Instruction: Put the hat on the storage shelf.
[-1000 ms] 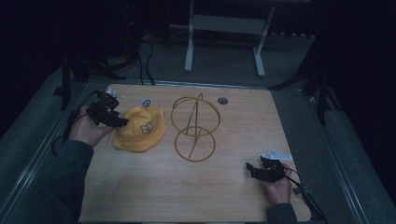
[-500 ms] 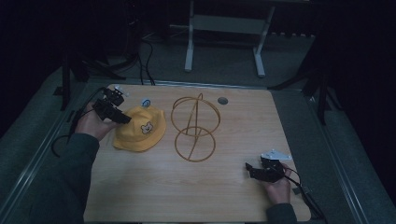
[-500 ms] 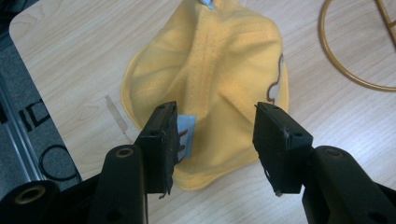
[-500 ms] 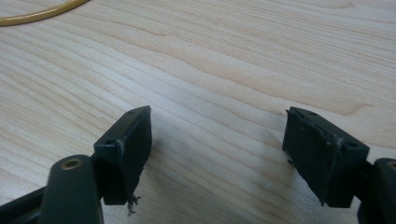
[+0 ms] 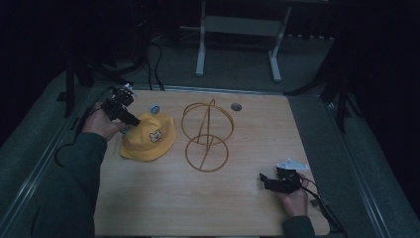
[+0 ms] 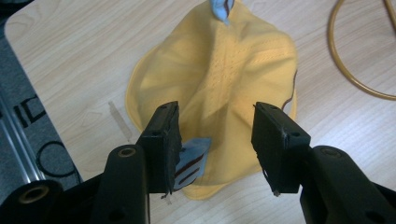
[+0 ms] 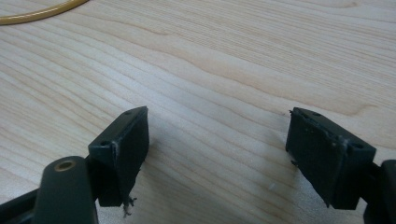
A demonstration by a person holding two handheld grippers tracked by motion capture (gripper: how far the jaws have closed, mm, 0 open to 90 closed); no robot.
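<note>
Yellow hat [image 6: 224, 88] between left gripper [image 6: 215, 140] jaws (parted, untouched)

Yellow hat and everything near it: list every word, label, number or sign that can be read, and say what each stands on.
"ID": partial pale letters on the dark floor mat beside the table, cut off at the picture's edge.
Blue tag at the yellow hat's brim: dark stripes, no legible letters.
Second blue tag at the hat's far edge: too small to read.
Hat front: a small bear face, a picture, with no lettering.
</note>
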